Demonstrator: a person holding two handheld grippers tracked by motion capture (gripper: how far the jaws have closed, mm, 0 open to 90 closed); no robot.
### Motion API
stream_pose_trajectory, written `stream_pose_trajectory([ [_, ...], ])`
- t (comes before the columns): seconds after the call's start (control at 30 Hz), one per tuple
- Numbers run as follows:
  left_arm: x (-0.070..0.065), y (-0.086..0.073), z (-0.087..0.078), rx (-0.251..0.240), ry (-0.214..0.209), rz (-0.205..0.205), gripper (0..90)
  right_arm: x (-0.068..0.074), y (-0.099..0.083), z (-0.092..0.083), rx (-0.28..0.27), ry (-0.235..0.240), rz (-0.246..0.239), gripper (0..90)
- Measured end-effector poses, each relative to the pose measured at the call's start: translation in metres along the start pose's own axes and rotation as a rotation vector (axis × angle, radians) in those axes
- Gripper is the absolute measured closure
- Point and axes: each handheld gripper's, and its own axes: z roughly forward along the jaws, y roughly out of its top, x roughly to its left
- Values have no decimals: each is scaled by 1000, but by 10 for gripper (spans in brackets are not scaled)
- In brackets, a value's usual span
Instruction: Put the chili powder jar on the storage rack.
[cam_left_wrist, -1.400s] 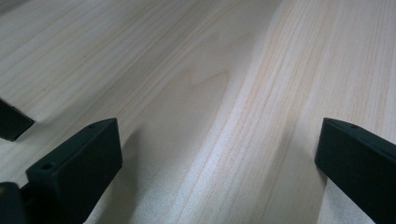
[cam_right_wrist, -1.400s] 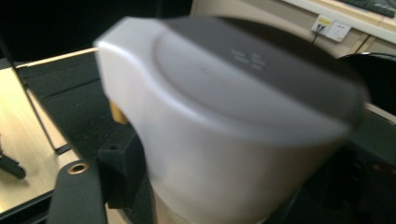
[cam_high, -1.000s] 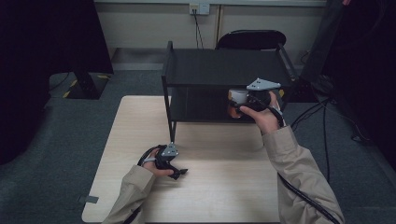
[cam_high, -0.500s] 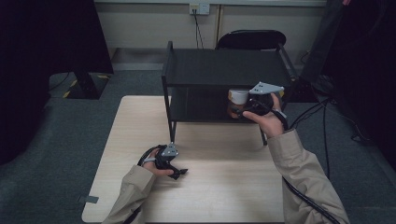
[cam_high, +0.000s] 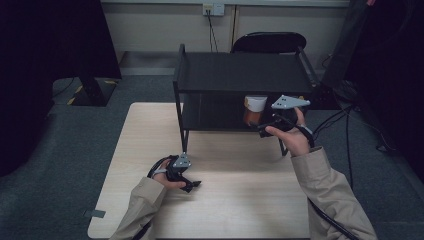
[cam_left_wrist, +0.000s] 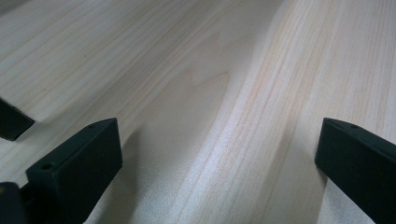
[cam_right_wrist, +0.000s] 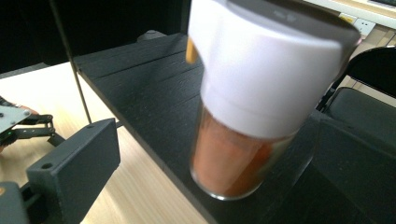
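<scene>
A glass jar (cam_high: 254, 111) with a white lid and orange contents stands on the lower shelf of a black rack (cam_high: 240, 75), near the shelf's front edge. My right gripper (cam_high: 262, 125) is just right of the jar, at the shelf's front. In the right gripper view the jar (cam_right_wrist: 252, 116) sits between the spread jaws of the right gripper (cam_right_wrist: 217, 140), with a clear gap on the left side; the gripper is open. My left gripper (cam_high: 192, 184) rests on the wooden table (cam_high: 240, 200), and in its own view the left gripper (cam_left_wrist: 217, 140) is open over bare wood.
The rack stands on the far half of the table, its front legs on the wood. A black chair (cam_high: 270, 42) is behind it. Grey carpet surrounds the table, and cables lie on the floor at the right (cam_high: 350, 115).
My right gripper has drawn back a little to the right, away from the jar, which stays on the lower shelf. The left gripper has not moved.
</scene>
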Motion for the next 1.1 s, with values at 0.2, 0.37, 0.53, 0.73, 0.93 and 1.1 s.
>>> stream_pose_trajectory([
  [0.2,0,0,0,0,0,1,0,2,-13,-6,-1,29,12,0],
  [0.37,0,0,0,1,0,0,0,7,-24,-12,-1,44,19,0],
  [0.53,0,1,0,2,2,-1,0,11,-39,-18,11,69,7,0],
  [0.73,-1,1,0,2,3,-3,0,15,-58,-27,28,86,15,0],
  [0.93,-1,1,0,1,3,-4,0,17,-74,-33,33,84,36,0],
  [1.1,-1,0,0,1,3,-4,0,21,-87,-37,31,79,56,0],
])
